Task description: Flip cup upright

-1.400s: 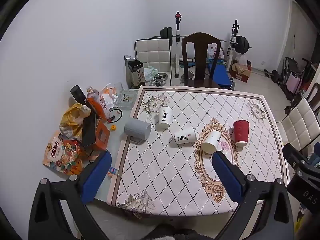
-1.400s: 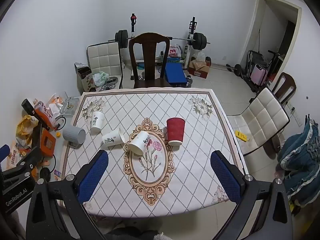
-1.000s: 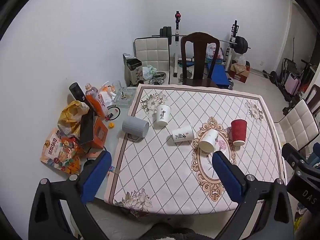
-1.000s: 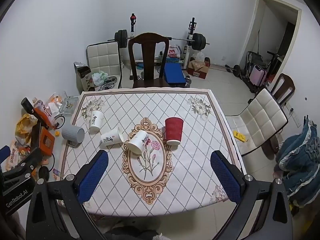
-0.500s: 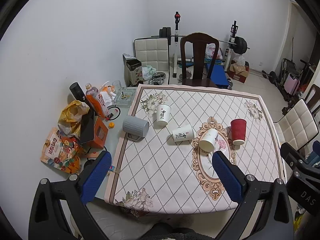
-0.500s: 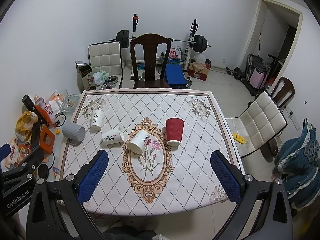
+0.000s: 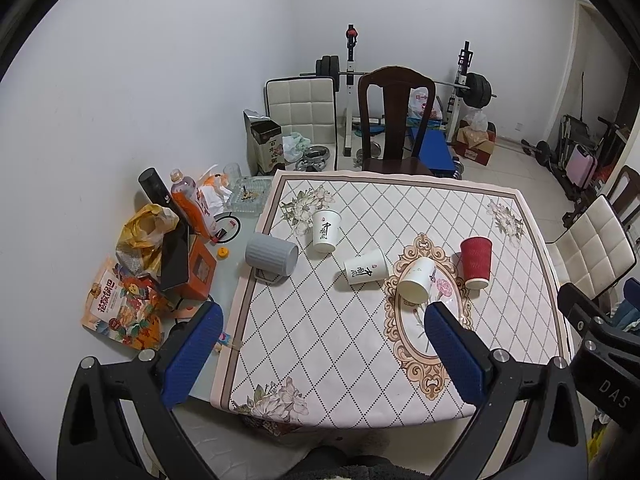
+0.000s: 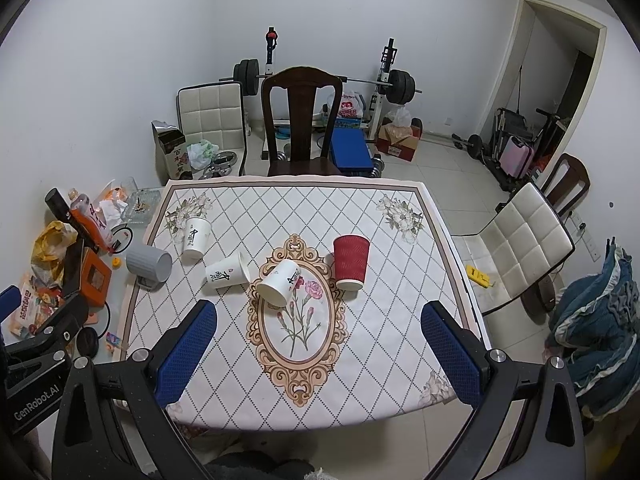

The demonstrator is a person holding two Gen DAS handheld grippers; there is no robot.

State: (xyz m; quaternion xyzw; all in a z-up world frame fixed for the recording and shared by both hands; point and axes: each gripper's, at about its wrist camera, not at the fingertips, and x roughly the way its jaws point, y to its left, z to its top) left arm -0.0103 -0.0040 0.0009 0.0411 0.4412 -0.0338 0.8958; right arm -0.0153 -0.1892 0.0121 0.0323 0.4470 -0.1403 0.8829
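Several cups are on the patterned table (image 7: 340, 352). A grey mug (image 7: 271, 254) lies on its side at the left edge. One white paper cup (image 7: 326, 231) stands there, and I cannot tell which way up it is. Two more white cups (image 7: 366, 271) (image 7: 416, 285) lie on their sides. A red ribbed cup (image 7: 475, 262) stands upside down. They also show in the right wrist view: mug (image 8: 149, 264), white cups (image 8: 195, 237) (image 8: 225, 273) (image 8: 279, 282), red cup (image 8: 350, 262). My left gripper (image 7: 320, 360) and right gripper (image 8: 316, 356) are open, empty, held high above the near edge.
Snack bags, bottles and an orange box (image 7: 196, 272) clutter the table's left strip. A dark wooden chair (image 7: 394, 120) stands at the far side, a white chair (image 8: 524, 248) at the right. Gym weights (image 8: 396, 86) line the back wall.
Both grippers have drifted slightly back and up, so the table looks a little smaller. The cups have not moved. Both stay open.
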